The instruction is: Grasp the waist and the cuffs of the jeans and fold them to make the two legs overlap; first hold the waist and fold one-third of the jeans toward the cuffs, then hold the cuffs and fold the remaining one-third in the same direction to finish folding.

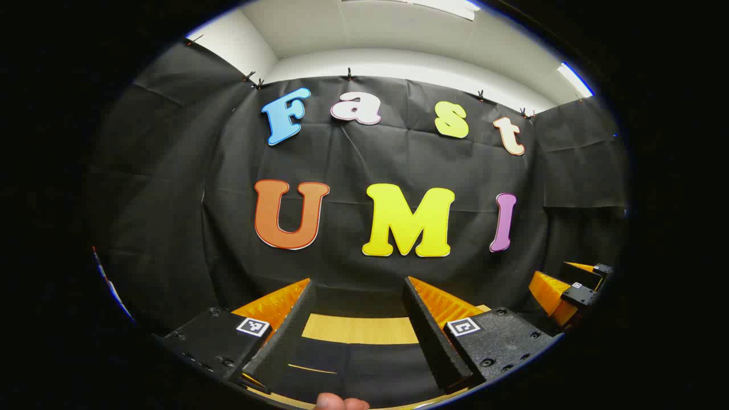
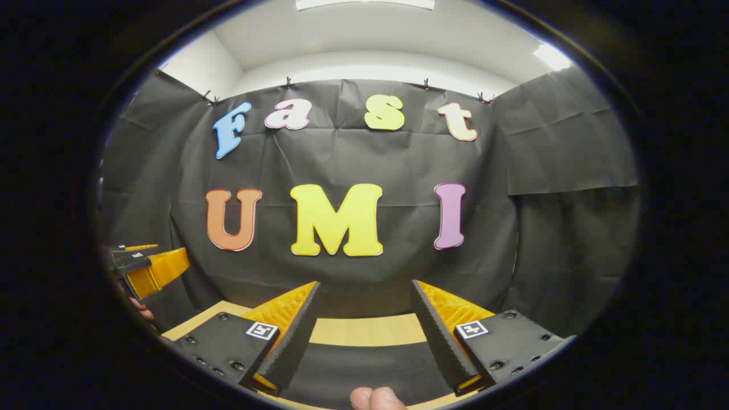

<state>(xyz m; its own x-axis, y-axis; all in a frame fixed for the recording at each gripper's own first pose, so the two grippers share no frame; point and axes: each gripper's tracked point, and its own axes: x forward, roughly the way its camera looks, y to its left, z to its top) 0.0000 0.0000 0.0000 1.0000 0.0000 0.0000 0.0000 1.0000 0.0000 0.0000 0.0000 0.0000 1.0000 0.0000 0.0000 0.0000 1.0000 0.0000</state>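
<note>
My left gripper point(image 1: 359, 282) is open and held level, facing the booth's wall, with nothing between its fingers. Below its gap a dark cloth point(image 1: 353, 364), probably the jeans, lies flat on the wooden table point(image 1: 359, 329). The right gripper point(image 2: 365, 283) is open too, with the same dark cloth point(image 2: 364, 364) under its gap and nothing between its fingers. Each gripper sees the other beside it: the right gripper point(image 1: 569, 287) far right in the left gripper view, the left gripper point(image 2: 148, 267) far left in the right gripper view. Waist and cuffs cannot be made out.
The wall cloth hangs close behind the table's far edge point(image 2: 370, 329). A fingertip point(image 1: 342, 403) shows at the bottom of the left gripper view, and another fingertip point(image 2: 376, 397) in the right gripper view. A hand point(image 2: 139, 310) holds the left gripper.
</note>
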